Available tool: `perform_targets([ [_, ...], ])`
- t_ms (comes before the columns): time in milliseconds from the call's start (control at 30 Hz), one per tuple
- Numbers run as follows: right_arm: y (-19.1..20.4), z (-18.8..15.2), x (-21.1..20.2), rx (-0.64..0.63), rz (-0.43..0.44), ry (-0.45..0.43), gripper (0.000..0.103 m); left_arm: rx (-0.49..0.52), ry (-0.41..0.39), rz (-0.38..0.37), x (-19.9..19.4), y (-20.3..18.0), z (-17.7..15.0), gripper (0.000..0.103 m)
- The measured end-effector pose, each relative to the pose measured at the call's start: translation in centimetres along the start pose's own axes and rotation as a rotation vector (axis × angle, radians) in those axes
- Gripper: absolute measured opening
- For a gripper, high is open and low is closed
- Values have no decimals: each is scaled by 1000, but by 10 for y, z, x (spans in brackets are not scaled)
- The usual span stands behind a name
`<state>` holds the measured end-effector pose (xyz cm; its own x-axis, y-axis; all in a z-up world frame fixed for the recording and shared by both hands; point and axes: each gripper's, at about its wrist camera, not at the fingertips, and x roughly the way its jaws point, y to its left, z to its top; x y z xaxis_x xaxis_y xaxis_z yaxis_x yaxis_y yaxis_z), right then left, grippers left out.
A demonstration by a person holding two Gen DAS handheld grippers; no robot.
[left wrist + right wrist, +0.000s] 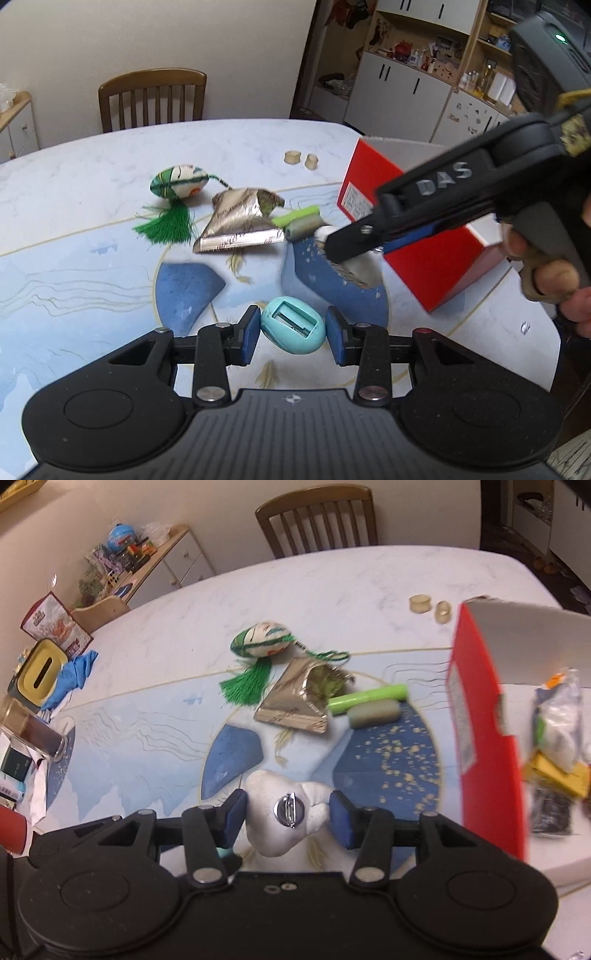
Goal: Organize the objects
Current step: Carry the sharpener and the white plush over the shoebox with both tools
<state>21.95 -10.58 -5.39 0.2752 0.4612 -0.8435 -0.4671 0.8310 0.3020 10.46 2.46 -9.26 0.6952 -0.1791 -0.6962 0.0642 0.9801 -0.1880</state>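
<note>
Blue-patterned bench (92,266); turquoise egg-shaped plastic case (293,325) pinched by left tongs (294,334); white plush brooch (286,812) pinched by right tongs (286,816).

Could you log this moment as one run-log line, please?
left gripper: holds teal egg | right gripper: holds white piece | red box: open

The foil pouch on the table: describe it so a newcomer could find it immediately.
On the blue-patterned table, look left of the red box. The foil pouch lies between the green tassel and a bright green tube. It alone is shiny, silver, triangular, with a torn-open top.
</note>
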Motion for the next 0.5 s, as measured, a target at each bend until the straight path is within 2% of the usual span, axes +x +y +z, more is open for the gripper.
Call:
perform_targets([
  [500, -54, 2, -71, 2, 1, -89, 48, -1, -5, 27, -4, -52, 42, 38],
])
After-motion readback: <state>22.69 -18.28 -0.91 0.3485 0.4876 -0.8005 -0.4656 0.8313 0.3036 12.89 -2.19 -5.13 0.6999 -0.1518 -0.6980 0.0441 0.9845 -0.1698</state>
